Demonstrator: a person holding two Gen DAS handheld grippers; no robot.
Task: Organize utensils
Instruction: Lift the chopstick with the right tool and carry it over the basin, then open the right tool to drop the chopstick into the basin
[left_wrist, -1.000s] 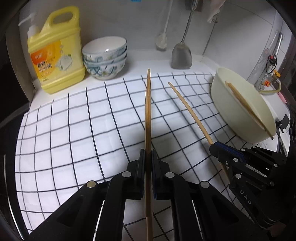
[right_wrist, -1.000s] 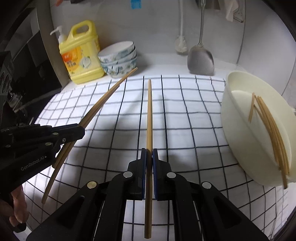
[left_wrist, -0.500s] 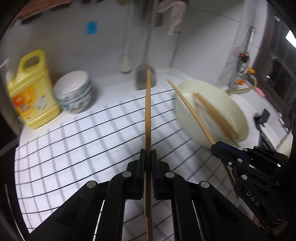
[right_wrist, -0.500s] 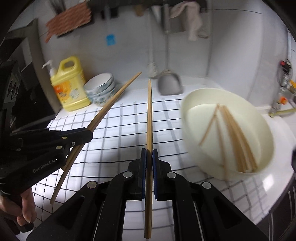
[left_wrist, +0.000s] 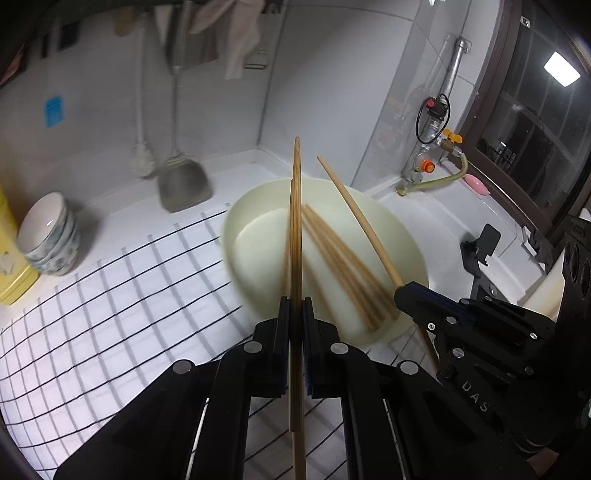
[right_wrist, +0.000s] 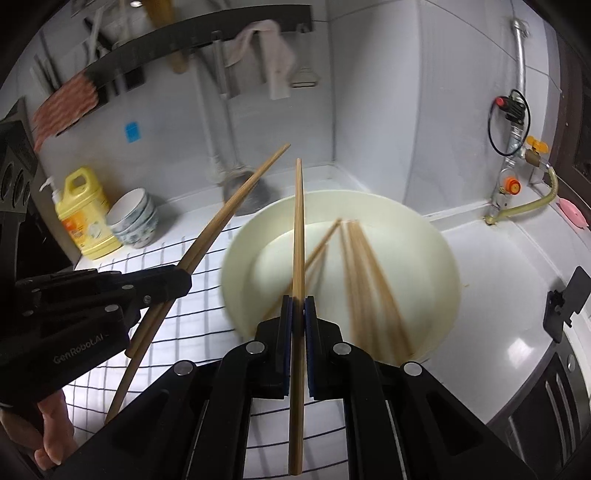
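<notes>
While a second ago both chopsticks pointed out over the checked cloth (left_wrist: 110, 314), each now points across the cream bowl (right_wrist: 436, 236), which has come from the right edge to directly ahead. The left gripper (left_wrist: 295, 321) is clamped on its chopstick (left_wrist: 296, 221), the right gripper (right_wrist: 297, 317) likewise on its own (right_wrist: 298, 229). More chopsticks (right_wrist: 369, 288) already lie in the bowl, so, as I judge it, the carry is nearly over and the release is what remains.

Chopsticks (right_wrist: 369, 280) in basin (right_wrist: 439, 243), bowls (right_wrist: 135, 218) left.
</notes>
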